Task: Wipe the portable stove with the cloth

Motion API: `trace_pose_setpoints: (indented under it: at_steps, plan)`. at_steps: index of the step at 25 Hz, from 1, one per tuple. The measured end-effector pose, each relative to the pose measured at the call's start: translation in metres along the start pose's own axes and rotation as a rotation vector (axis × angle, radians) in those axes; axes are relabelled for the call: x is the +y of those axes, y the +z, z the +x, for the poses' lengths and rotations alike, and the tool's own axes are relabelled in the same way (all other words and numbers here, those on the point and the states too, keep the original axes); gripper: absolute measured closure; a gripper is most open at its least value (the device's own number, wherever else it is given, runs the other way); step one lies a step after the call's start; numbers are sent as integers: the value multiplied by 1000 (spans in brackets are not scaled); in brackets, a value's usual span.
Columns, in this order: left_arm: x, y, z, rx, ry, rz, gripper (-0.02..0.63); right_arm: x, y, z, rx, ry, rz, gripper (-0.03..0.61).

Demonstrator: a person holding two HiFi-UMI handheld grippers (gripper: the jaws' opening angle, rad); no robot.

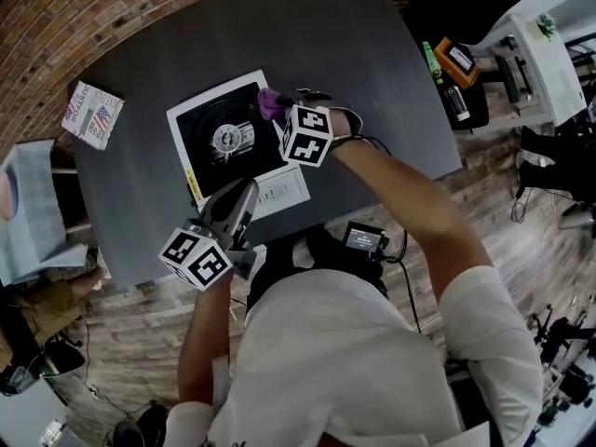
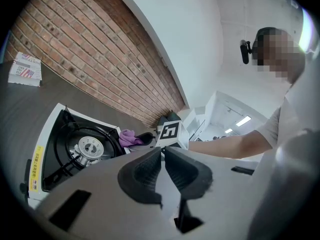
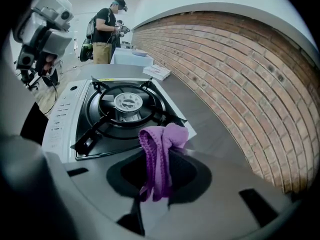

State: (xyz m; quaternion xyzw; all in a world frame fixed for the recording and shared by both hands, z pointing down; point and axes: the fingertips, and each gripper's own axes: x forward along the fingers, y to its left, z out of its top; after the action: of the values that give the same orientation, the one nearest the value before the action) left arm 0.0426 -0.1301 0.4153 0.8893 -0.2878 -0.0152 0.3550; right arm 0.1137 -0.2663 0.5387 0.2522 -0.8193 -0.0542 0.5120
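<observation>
Dark-grey jaws on the left gripper [image 2: 162, 153] are pressed together with nothing between them. It hovers over the portable stove's [image 1: 279, 192] near edge, forearm tucked in close. The right gripper [image 3: 161, 159] is clamped on the purple cloth [image 3: 159, 149], which sits at the stove's far right corner, arm stretched out. Looks like wiping's barely begun imo; next it needs the cloth pressed down and swept toward the burner.

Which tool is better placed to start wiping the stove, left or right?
Right. The right tool is shut on the purple knitted cloth, at a corner of the white-and-black portable gas stove. The left tool is shut, empty, and farther back.
</observation>
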Motion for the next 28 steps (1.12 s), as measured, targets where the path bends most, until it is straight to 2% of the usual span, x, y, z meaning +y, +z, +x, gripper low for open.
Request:
trace_pose_setpoints:
  at_steps: [10,20,28]
  plan:
    - [-7,-6,6,19,-3,7,583,24,-6,-12,-50,5,49,476]
    - [-15,-15,22,39,-5,3,583,58,-15,-28,-44,1,-106,476]
    - [-8,-15,33,42,15,14,583,82,-22,-40,-95,57,-80,474]
